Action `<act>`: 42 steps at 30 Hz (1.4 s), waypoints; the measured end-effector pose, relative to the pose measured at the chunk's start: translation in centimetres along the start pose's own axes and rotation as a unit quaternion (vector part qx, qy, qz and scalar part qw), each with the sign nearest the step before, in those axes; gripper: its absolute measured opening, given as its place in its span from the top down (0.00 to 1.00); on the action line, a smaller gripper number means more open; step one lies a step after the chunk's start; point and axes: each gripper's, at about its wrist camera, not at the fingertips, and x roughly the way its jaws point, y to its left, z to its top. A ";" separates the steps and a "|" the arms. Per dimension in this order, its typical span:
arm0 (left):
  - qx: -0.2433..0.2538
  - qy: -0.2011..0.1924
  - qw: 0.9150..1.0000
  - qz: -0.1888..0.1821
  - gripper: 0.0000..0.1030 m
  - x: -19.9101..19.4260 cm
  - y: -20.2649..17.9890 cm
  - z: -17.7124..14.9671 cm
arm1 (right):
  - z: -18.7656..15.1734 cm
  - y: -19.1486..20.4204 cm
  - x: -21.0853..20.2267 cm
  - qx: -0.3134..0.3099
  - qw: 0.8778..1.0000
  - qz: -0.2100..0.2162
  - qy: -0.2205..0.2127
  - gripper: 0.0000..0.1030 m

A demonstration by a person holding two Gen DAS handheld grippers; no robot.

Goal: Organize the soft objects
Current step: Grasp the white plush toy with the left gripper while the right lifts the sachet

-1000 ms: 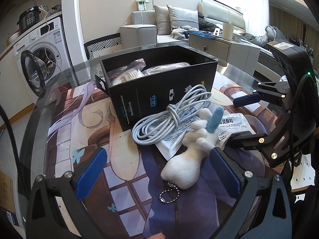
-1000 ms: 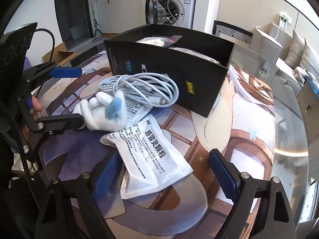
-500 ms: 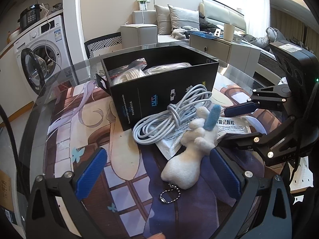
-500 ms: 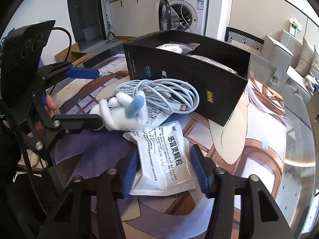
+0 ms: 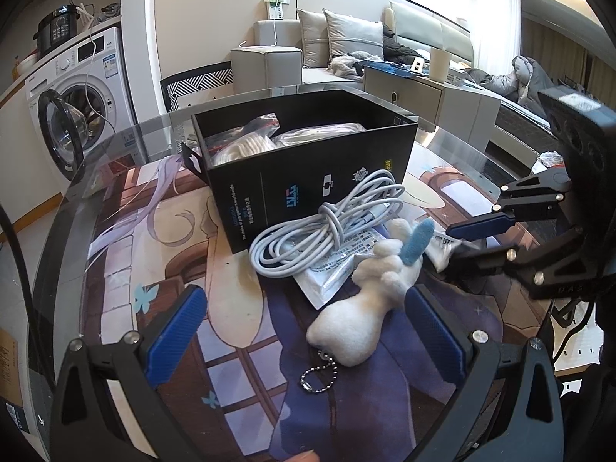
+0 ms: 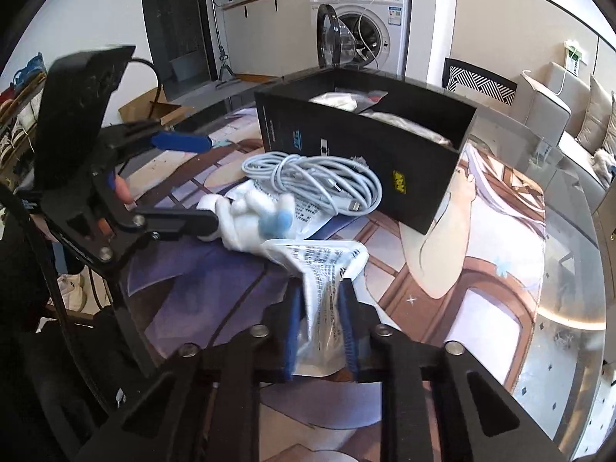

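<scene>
- Table (image 5: 115,238) glass top over a printed cartoon mat, carrying everything named below; its curved edge shows on the far side in both views.
- Black box (image 5: 315,177), open at the top, standing upright near the middle of the table; clear bags with pale contents lie inside it.
- Left hand-held gripper (image 5: 304,331), jaws spread wide with nothing between the blue pads; it hovers just over the plush toy's lower end without touching it. In the right wrist view one of its black fingers reaches in beside the toy.
- Right hand-held gripper (image 6: 321,331), blue pads pressed together on the near end of the white packet, which crumples and folds between them. In the left wrist view it comes in from the right edge, pinching a corner of that packet.
- White cable (image 5: 327,231), a knotted coil lying against the front wall of the black box and partly on top of a second flat packet (image 5: 327,269).
- Plush toy (image 5: 369,308), white with one blue ear, lying on the mat in front of the cable, its head touching the flat packet.
- White packet (image 6: 327,269), printed with black characters, its far end fanned out just beside the plush toy, its near end raised in the right gripper.
- Ball chain (image 5: 315,375), silver, trailing from the toy's lower end onto the mat.
</scene>
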 end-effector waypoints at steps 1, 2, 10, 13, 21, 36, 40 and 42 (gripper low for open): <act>0.000 0.001 1.000 0.002 0.00 0.0 -0.1 0.0 | -0.1 -0.2 -0.2 0.002 1.000 -0.001 -0.002 0.83; 0.001 0.002 1.000 0.004 0.00 0.1 -0.2 0.0 | -0.2 -0.3 -0.3 0.004 1.000 -0.001 -0.003 0.83; 0.006 0.008 1.000 -0.003 0.00 0.6 -0.8 0.0 | 0.0 -0.9 -2.2 0.008 1.000 0.002 -0.030 0.83; 0.004 0.010 1.000 -0.007 0.00 0.7 -1.0 0.0 | 0.1 -1.0 -2.6 0.009 0.999 -0.001 -0.036 0.83; 0.015 0.024 1.000 -0.003 0.13 1.3 -1.8 -0.1 | 0.1 -1.9 -2.4 0.027 0.999 -0.004 -0.039 0.83; 0.063 0.042 0.995 -0.067 0.45 -0.3 -3.5 -0.6 | 0.1 -2.4 -2.4 0.034 0.999 -0.011 -0.038 0.82; 0.067 0.035 0.995 -0.072 0.45 -1.1 -3.5 -0.3 | 0.1 -2.4 -2.5 0.033 0.999 -0.010 -0.039 0.82; 0.064 0.030 0.994 -0.083 0.45 -1.4 -3.5 -0.1 | 0.1 -2.4 -2.5 0.034 0.999 -0.009 -0.040 0.82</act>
